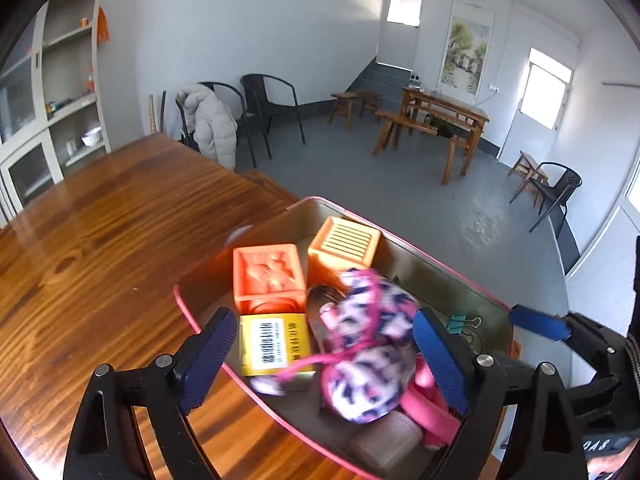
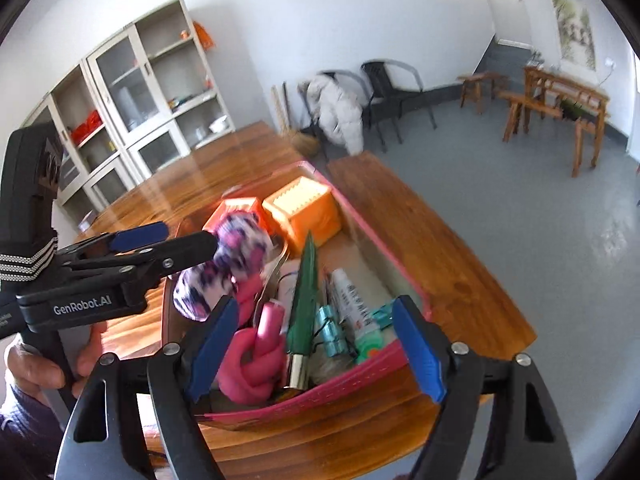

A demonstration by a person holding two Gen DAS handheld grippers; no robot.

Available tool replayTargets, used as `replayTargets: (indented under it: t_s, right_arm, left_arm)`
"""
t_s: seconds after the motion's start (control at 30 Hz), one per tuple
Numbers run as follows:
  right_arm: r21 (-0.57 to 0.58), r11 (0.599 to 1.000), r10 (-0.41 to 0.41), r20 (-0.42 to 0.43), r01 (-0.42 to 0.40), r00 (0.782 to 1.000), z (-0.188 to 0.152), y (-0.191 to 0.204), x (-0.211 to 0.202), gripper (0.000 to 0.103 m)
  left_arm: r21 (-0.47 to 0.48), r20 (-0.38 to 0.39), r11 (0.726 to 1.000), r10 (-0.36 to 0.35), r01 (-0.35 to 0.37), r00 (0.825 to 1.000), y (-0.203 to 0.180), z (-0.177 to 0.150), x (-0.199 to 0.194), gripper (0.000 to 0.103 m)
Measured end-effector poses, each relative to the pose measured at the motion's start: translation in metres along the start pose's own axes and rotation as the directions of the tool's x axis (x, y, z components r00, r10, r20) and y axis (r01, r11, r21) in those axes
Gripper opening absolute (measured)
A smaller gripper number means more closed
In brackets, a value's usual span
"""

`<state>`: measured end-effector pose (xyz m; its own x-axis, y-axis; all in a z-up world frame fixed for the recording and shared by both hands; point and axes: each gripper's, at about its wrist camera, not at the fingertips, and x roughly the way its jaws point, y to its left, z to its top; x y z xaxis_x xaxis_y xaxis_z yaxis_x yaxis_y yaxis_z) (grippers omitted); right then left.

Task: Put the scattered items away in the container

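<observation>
A pink-rimmed container (image 1: 440,265) stands at the wooden table's corner. In it are two orange cubes (image 1: 268,276), a yellow barcoded box (image 1: 275,344) and a pink knotted rope (image 2: 256,360). There are also a green stick (image 2: 304,300), a tube (image 2: 356,312) and teal clips (image 2: 332,332). A blurred pink, white and navy fabric pouch (image 1: 368,344) lies over the contents, between the wide-apart fingers of my left gripper (image 1: 324,360); no pad presses on it. My right gripper (image 2: 316,350) stands open over the container's near wall (image 2: 340,390), holding nothing. One of its blue pads (image 1: 540,322) shows at the right.
The table (image 1: 100,240) stretches left of the container; its edge drops to a grey floor (image 1: 400,192). A bench (image 2: 440,240) runs beside the table. A person's hand (image 2: 28,364) holds the left gripper (image 2: 190,236). Chairs and shelves stand far back.
</observation>
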<state>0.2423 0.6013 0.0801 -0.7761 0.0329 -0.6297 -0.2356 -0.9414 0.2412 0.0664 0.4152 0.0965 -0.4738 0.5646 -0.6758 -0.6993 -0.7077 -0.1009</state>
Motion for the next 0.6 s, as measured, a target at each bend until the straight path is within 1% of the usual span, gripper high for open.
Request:
replayTargets:
  t_s: [0.1, 0.17, 0.23, 0.3, 0.33, 0.37, 0.4, 0.47, 0.53, 0.6]
  right_arm:
    - [0.043, 0.999, 0.007, 0.015, -0.008, 1.000, 0.000, -0.007, -0.008, 0.082]
    - [0.097, 0.995, 0.025, 0.019, -0.026, 1.000, -0.002, -0.015, -0.014, 0.083]
    - [0.150, 0.987, 0.056, 0.018, -0.058, 0.998, -0.002, -0.021, -0.019, 0.084]
    - [0.169, 0.982, 0.076, 0.018, -0.079, 0.997, -0.006, -0.021, -0.023, 0.085]
    - [0.167, 0.983, 0.078, 0.016, -0.080, 0.997, -0.008, -0.018, -0.026, 0.086]
    - [0.159, 0.984, 0.075, 0.012, -0.076, 0.997, -0.011, -0.014, -0.028, 0.086]
    - [0.147, 0.986, 0.073, 0.007, -0.073, 0.997, -0.013, -0.010, -0.030, 0.087]
    - [0.108, 0.992, 0.069, -0.006, -0.068, 0.998, -0.018, 0.003, -0.035, 0.090]
    - [0.053, 0.997, 0.059, -0.013, -0.058, 0.998, -0.023, 0.018, -0.041, 0.096]
    - [-0.001, 0.999, 0.042, -0.009, -0.042, 0.999, -0.027, 0.032, -0.048, 0.100]
  left_arm:
    - [-0.028, 0.037, 0.999, 0.044, -0.043, 0.998, 0.012, -0.004, -0.011, 0.091]
    - [-0.040, 0.062, 0.996, 0.077, -0.074, 0.995, 0.019, -0.010, -0.020, 0.091]
    - [-0.034, 0.079, 0.994, 0.103, -0.100, 0.992, 0.024, -0.020, -0.029, 0.091]
    - [-0.004, 0.088, 0.992, 0.124, -0.124, 0.988, 0.024, -0.028, -0.038, 0.091]
    - [0.013, 0.089, 0.990, 0.140, -0.142, 0.986, 0.023, -0.032, -0.043, 0.092]
    - [0.023, 0.081, 0.987, 0.158, -0.160, 0.984, 0.021, -0.036, -0.046, 0.102]
    - [0.024, 0.070, 0.984, 0.176, -0.179, 0.982, 0.020, -0.039, -0.049, 0.103]
    - [0.014, 0.063, 0.982, 0.189, -0.190, 0.980, 0.018, -0.046, -0.055, 0.103]
    - [-0.005, 0.057, 0.985, 0.175, -0.175, 0.983, 0.017, -0.052, -0.060, 0.103]
    - [-0.028, 0.039, 0.990, 0.137, -0.136, 0.990, 0.016, -0.058, -0.065, 0.103]
